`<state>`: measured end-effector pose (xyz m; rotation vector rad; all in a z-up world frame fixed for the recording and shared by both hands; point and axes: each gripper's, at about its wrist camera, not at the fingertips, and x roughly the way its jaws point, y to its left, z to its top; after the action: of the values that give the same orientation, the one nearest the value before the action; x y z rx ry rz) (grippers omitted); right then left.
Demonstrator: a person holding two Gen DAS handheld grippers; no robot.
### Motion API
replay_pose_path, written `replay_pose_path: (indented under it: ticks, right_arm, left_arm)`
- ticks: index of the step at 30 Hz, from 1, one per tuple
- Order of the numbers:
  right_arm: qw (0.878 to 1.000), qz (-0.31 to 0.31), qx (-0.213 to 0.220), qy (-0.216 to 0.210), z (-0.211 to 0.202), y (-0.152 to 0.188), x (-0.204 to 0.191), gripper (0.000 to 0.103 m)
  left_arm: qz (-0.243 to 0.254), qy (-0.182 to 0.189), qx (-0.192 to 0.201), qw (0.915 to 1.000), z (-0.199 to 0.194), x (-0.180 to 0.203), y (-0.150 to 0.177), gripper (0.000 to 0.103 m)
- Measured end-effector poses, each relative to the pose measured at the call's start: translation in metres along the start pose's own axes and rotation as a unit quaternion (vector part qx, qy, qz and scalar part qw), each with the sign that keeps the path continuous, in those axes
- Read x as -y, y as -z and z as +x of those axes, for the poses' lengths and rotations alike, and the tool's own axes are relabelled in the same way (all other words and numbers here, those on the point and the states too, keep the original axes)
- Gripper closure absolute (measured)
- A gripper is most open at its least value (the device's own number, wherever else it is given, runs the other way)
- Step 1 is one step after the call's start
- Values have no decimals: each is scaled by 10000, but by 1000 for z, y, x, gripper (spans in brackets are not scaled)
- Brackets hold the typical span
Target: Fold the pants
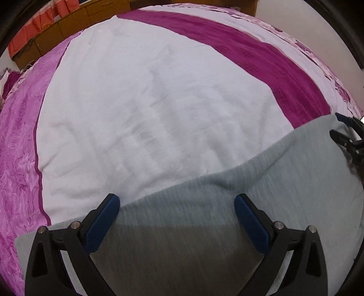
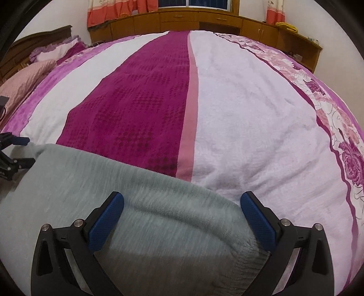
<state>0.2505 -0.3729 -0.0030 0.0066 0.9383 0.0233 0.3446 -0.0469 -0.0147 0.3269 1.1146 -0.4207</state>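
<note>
Left claw point(image 1: 177, 206): jaws wide apart, blue pads on either side of the grey fabric, nothing clamped. It hangs over the pants point(image 1: 227, 216), which fill the lower part of the left wrist view and run right to the other claw. Left finger tip sits right at the fabric's far edge; whether either pad touches the cloth I can't tell, the fabric is motion-blurred.

Right claw point(image 2: 182, 205): jaws also spread wide, not gripping. Pants point(image 2: 159, 205) bunch into a soft rounded fold between its fingers, and a ribbed hem or cuff shows near the right finger at the lower right. Contact unclear here too.

Each claw shows in the other's view: right claw point(image 1: 345, 132) at the far right edge of the left wrist view, at the corner of the grey fabric; left claw point(image 2: 20, 152) at the far left edge of the right wrist view, at the opposite end of the same fabric.

Pants are light grey, fuzzy knit, lying across the near edge of the bed point(image 2: 250, 113). Bedspread is white with a magenta stripe point(image 2: 136, 109) and floral pink borders. Pink pillow point(image 2: 25, 79) at upper left, wooden cabinets point(image 2: 182, 20) and orange curtains point(image 2: 100, 13) behind.
</note>
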Motion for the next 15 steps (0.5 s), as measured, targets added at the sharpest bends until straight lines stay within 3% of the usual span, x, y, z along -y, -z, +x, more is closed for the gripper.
replay_pose_path:
  ticks: [8,12,15]
  right_arm:
    - [9999,0,-93,59,3,-3,-3,3]
    - [9995,238,-126,139,3,-5,-4,5]
    - [9993,309,-88,200,-3,-4,-7,14]
  left_arm:
    - [29,370,-19,9993,7,-14,-10,0]
    - [-70,216,-71,9997,5,-11,-13,2]
    - [-282,131,-141,9994,-1,-4,-9,7]
